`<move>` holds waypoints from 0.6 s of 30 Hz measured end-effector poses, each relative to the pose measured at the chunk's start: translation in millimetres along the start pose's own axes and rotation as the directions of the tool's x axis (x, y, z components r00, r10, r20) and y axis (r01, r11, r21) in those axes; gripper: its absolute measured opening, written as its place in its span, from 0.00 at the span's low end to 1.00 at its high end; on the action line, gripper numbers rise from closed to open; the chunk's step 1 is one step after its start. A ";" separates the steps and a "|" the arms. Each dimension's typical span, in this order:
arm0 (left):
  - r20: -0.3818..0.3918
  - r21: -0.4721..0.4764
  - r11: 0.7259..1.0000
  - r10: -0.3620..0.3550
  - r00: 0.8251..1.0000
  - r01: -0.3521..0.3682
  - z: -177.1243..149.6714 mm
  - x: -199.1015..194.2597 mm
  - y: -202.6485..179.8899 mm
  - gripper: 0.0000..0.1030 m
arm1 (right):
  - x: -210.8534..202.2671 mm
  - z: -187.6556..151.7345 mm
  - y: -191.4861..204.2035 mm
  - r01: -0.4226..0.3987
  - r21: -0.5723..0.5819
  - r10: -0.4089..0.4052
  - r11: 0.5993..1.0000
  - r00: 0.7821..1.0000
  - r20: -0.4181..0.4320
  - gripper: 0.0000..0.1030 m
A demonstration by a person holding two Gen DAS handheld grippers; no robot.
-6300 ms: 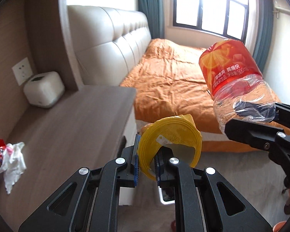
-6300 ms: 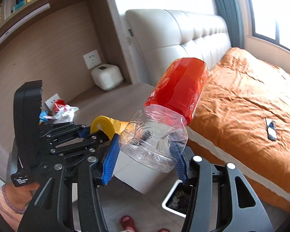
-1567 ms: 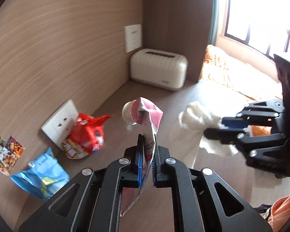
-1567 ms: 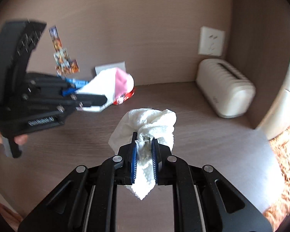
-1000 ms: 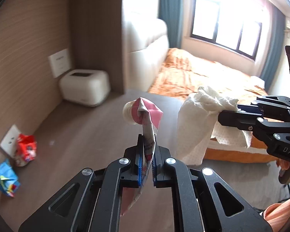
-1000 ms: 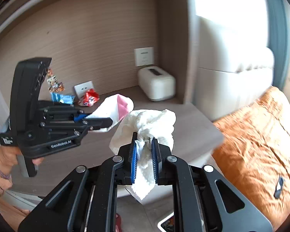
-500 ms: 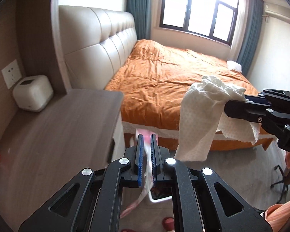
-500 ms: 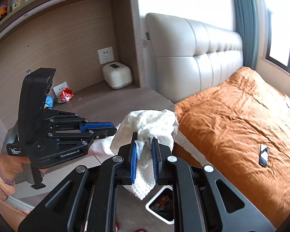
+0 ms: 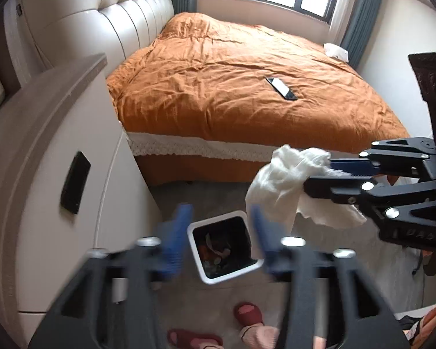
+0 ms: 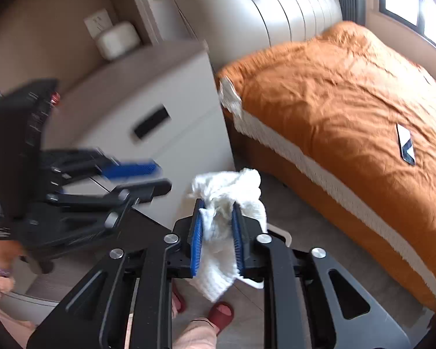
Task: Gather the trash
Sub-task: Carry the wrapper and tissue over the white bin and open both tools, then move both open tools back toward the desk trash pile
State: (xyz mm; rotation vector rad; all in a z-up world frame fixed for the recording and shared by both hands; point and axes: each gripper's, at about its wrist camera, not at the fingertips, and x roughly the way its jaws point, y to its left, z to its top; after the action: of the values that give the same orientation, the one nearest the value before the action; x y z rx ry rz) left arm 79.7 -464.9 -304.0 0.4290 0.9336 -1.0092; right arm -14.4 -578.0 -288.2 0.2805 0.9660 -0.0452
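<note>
My left gripper (image 9: 218, 232) is open and empty, its blue pads spread either side of the white-rimmed trash bin (image 9: 254, 264) on the floor below, which holds several bits of trash. My right gripper (image 10: 216, 241) holds a crumpled white paper towel (image 10: 223, 197) between its blue pads, which look slightly parted. In the left wrist view the towel (image 9: 287, 183) hangs from the right gripper (image 9: 328, 174) just right of and above the bin. The left gripper (image 10: 142, 179) shows open in the right wrist view.
A white nightstand (image 9: 43, 145) stands at the left of the bin. The bed with an orange cover (image 9: 232, 81) lies behind, a phone (image 9: 282, 88) on it. The person's feet in red slippers (image 9: 247, 314) are below the bin. A white box (image 10: 117, 39) sits on the nightstand.
My left gripper has opened and the pink wrapper is gone from it. Both grippers have tilted down over the bin. The right gripper's pads have parted a little around the towel.
</note>
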 end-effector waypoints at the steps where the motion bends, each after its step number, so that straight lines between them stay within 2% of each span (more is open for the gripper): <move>1: 0.010 -0.001 1.000 0.028 1.000 -0.028 -7.5 9.6 2.8 0.95 | 16.9 -6.9 -6.8 -0.012 0.020 0.013 1.000 0.999 -0.029 0.58; 2: -0.003 0.006 1.000 0.030 1.000 -0.030 -14.6 20.6 5.5 0.95 | 33.5 -12.6 -13.2 0.010 0.032 -0.008 0.999 0.999 -0.053 0.78; 4: -0.058 -0.015 0.999 0.040 0.998 -0.041 -26.3 40.8 11.7 0.95 | 69.9 -27.0 -33.8 0.064 0.067 -0.058 0.996 0.994 -0.095 0.96; 7: -0.086 -0.060 0.997 0.037 0.996 -0.042 -40.8 59.8 23.8 0.95 | 97.1 -39.7 -47.8 0.077 0.091 -0.065 0.993 0.990 -0.122 0.96; 10: -0.091 -0.077 0.996 0.041 0.995 -0.048 -44.1 65.7 29.0 0.95 | 106.4 -45.8 -50.2 0.096 0.075 -0.084 0.993 0.985 -0.148 0.96; 14: -0.063 -0.106 0.994 0.032 0.997 -0.039 -38.2 52.3 27.8 0.95 | 92.0 -38.9 -42.4 0.093 0.072 -0.083 0.993 0.988 -0.130 0.96; 18: -0.021 -0.110 0.993 0.049 0.999 -0.052 -23.2 20.4 25.4 0.95 | 63.2 -20.7 -27.1 0.087 0.059 -0.082 0.994 0.993 -0.081 0.96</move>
State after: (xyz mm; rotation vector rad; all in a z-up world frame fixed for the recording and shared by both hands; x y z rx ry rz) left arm 95.2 -447.0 -336.3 0.3676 0.9857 -0.9041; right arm 0.5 -593.4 -356.8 0.3008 1.0560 -0.1425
